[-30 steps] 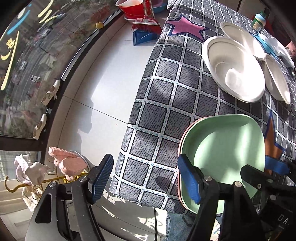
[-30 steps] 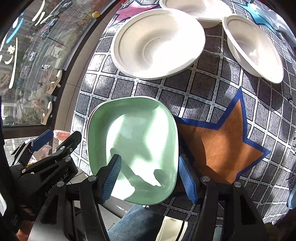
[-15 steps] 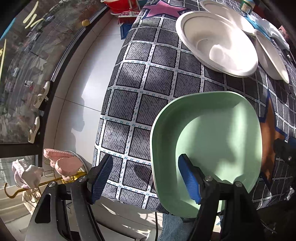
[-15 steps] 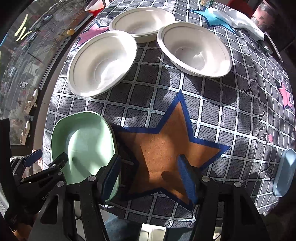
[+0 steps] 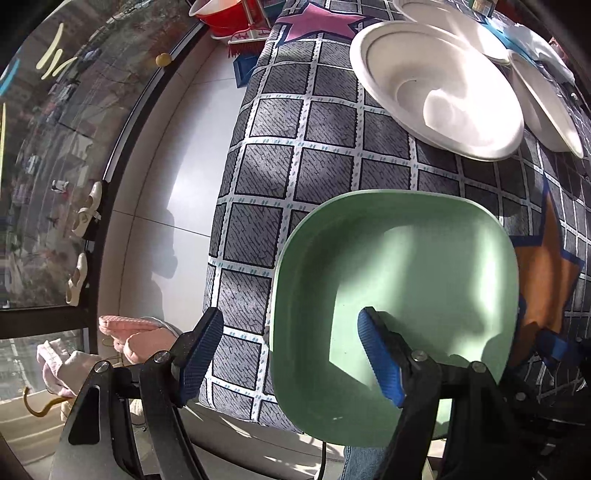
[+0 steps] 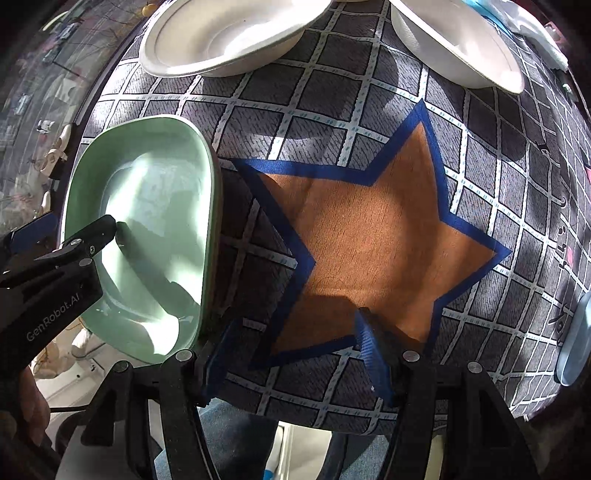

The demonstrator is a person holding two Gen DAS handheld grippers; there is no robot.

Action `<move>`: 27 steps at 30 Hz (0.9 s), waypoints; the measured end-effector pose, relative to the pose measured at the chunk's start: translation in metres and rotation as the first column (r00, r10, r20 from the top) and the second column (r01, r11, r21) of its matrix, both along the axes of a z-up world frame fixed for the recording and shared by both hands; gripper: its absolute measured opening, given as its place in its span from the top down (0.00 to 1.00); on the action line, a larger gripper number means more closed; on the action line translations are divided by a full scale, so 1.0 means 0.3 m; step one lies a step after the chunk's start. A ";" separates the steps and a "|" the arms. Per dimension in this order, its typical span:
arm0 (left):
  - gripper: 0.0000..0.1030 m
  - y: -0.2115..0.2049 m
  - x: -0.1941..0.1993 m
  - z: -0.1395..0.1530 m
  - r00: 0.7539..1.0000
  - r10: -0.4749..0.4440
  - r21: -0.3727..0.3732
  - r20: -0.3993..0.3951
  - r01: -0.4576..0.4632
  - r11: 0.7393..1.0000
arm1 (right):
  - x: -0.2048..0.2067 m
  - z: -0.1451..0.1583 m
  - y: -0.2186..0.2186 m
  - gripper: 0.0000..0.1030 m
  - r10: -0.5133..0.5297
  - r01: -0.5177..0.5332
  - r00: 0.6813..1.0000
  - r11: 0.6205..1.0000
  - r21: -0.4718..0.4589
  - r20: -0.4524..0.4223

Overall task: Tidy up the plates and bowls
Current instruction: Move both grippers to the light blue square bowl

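A green squarish plate [image 5: 399, 288] lies at the near left corner of the table, overhanging the edge; it also shows in the right wrist view [image 6: 147, 229]. My left gripper [image 5: 291, 358] is open, its right finger [image 5: 380, 362] over the plate's inside and its left finger [image 5: 199, 350] outside the plate. My right gripper [image 6: 295, 354] is open and empty over the orange star [image 6: 373, 243], to the right of the plate. White bowls [image 5: 436, 85] [image 6: 229, 33] [image 6: 458, 40] sit farther back.
The table has a grey checked cloth [image 5: 295, 147]. A pale blue dish [image 6: 576, 339] lies at the right edge. On the floor to the left are pink slippers [image 5: 133, 332], a red basin [image 5: 221, 14] and a brush. A window runs along the far left.
The left gripper has closed in on the green plate, its right finger now over the plate's inside. The right gripper has dropped closer to the orange star.
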State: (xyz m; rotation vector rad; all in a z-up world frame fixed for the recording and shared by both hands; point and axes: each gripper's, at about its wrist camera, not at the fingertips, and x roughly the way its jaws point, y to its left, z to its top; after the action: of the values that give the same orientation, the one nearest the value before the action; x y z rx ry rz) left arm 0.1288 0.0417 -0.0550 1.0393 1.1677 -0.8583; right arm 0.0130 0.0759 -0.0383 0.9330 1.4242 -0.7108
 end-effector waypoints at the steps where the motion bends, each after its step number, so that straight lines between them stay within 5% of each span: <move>1: 0.24 0.000 0.003 0.006 1.000 -0.003 -0.001 0.006 0.003 1.000 | 0.008 -0.008 0.007 0.38 0.001 -0.001 1.000 1.000 0.015 0.009; 6: 0.24 -0.004 -0.035 0.044 0.999 -0.043 -0.004 0.012 0.043 0.999 | -0.089 -0.022 -0.020 0.38 -0.083 0.082 0.996 0.996 0.035 0.027; 13: 0.24 -0.067 -0.281 0.096 0.981 -0.172 -0.025 -0.092 0.170 0.985 | -0.426 -0.005 -0.138 0.38 -0.256 0.256 0.967 0.966 -0.044 -0.002; 19: 0.24 -0.149 -0.653 0.110 0.900 -0.392 -0.056 -0.192 0.389 0.920 | -0.803 0.020 -0.218 0.38 -0.452 0.450 0.892 0.888 -0.089 0.006; 22: 0.23 -0.194 -0.825 0.113 0.856 -0.464 -0.083 -0.230 0.457 0.885 | -0.992 0.039 -0.246 0.12 -0.504 0.504 0.863 0.856 -0.117 0.034; 27: 0.22 -0.271 -1.081 0.116 0.796 -0.545 -0.123 -0.262 0.533 0.837 | -1.297 0.056 -0.275 0.12 -0.548 0.535 0.837 0.821 -0.200 -0.010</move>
State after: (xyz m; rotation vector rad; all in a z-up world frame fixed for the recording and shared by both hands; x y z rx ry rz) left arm -0.1955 -0.0394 -0.0203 1.2679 1.0920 -1.5258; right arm -0.3759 -0.0065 -0.0214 1.1850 1.1180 -1.2932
